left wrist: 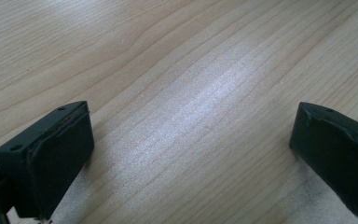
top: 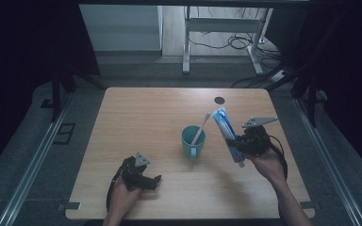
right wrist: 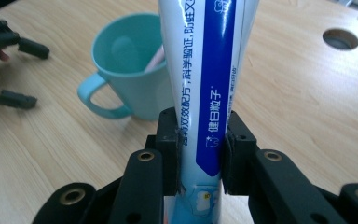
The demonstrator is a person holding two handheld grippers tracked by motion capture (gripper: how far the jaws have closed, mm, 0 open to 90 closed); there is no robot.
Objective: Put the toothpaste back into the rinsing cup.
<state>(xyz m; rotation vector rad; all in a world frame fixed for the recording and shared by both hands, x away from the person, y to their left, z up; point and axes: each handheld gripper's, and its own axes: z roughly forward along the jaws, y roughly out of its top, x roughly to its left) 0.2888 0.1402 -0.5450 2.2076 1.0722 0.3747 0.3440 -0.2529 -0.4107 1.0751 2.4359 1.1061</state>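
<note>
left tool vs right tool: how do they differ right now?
The left tool stands open with nothing between its jaws; the right tool is shut on the toothpaste tube. The left tool sits low at the table; the right tool holds its tube raised beside the mug. Both are hand-held.

high view: fixed overhead, person's side, faces forward and down, takes in whole wooden table [top: 136,108] and floor beyond. left gripper view: rides left gripper [left wrist: 191,154], angled down, very near bare tabletop. right gripper view: rides right gripper [right wrist: 200,149], looks level across table, toothpaste tube [right wrist: 209,70] close up. high and right gripper views share teal mug [top: 193,140], tube, left gripper, round table hole [top: 219,100].
</note>
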